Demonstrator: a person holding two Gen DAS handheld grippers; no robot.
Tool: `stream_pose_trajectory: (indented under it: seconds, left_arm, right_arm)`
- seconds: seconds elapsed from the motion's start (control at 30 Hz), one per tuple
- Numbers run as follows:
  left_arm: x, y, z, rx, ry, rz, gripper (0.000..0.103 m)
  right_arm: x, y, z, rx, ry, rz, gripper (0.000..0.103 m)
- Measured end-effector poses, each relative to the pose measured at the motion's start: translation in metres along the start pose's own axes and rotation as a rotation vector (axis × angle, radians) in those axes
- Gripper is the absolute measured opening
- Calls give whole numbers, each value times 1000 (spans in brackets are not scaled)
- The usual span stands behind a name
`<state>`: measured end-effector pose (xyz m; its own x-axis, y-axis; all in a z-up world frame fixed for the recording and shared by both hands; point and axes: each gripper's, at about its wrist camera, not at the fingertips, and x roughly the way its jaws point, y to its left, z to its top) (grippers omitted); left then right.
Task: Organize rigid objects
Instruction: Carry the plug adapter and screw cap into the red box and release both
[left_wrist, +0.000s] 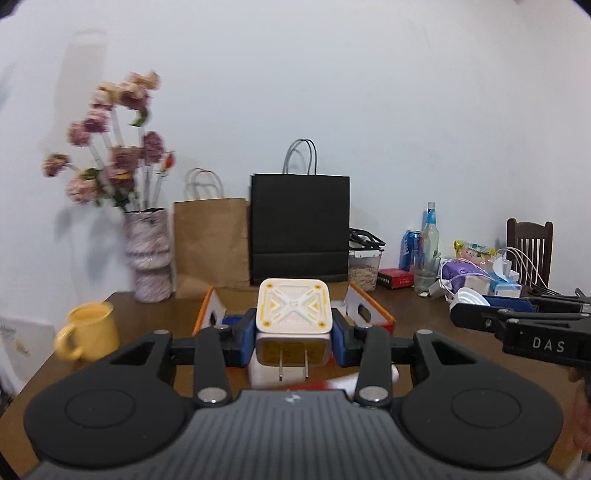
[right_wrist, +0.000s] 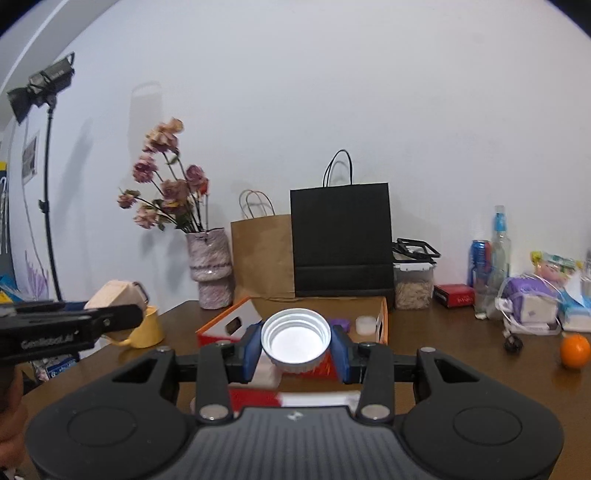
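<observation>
1. Your left gripper has its blue-padded jaws pinched on a white and yellow square plug adapter with two metal prongs; the prongs point back toward the camera and the patterned face tilts upward
2. Your right gripper has its blue-padded jaws pinched on a white round ribbed plastic lid, held by its rim with the hollow side facing up and toward the camera
3. Both held items are off the brown wooden table, just in front of an open cardboard box with orange edges and white inner walls
4. Inside that box, in the right wrist view, a small purple object and a small white round cap lie near the far right corner
5. A yellow ceramic mug stands to the left of the box, near a pink mottled vase of dried pink flowers
6. A brown paper bag and a black paper bag stand upright against the wall behind the box
7. An orange fruit lies on the table well to the right
</observation>
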<state>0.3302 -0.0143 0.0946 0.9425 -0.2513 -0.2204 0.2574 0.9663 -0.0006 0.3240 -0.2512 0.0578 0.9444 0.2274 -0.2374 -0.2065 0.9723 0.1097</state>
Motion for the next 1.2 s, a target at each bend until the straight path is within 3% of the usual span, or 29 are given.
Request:
stream_pose_trajectory:
  seconds: [0.1,0.2,0.47,0.53,0.63,0.7,0.8,0.87,0.9,0.97,1.03,1.2]
  left_arm:
    - [68,12,23,-15,70,-39,40]
    - [141,25,38,-85,187,-91,40]
    - [319,43,40,-170,535,-188,40]
    - [353,47,35,-198,601,-163,40]
    - [395,48,29,-161,647,-116,40]
    - [415,49,24,-146,680,-116,47]
    - [435,47,18,-114,720,-130,60]
    - [437,40,18,-28,661,-138,81]
    - [436,38,17,-4,631,-147,85]
    - [438,41,10,-41,643,-169,87]
    - [445,51,1,-123,704,-164,86]
    - [435,52,-1,-171,722,-182,86]
  right_arm:
    - [58,-16,24,4,37,8,39]
    - [129,-34,42,17,151,42,39]
    - [313,-76,54,56,427,3,40]
    - [347,-84,48,67,474,-26,40]
    - [390,-92,36,48,556,-70,40]
    - [412,-93,30,15,612,-106,42]
    - [429,-93,21,-27,663,-115,76]
    - [432,-88,18,-95,651,-114,79]
    - [434,-87,16,-116,652,-116,79]
    - [435,-85,15,-140,649,-114,80]
    - [434,-85,17,-139,654,-93,83]
    - [428,-83,18,-161,663,-56,83]
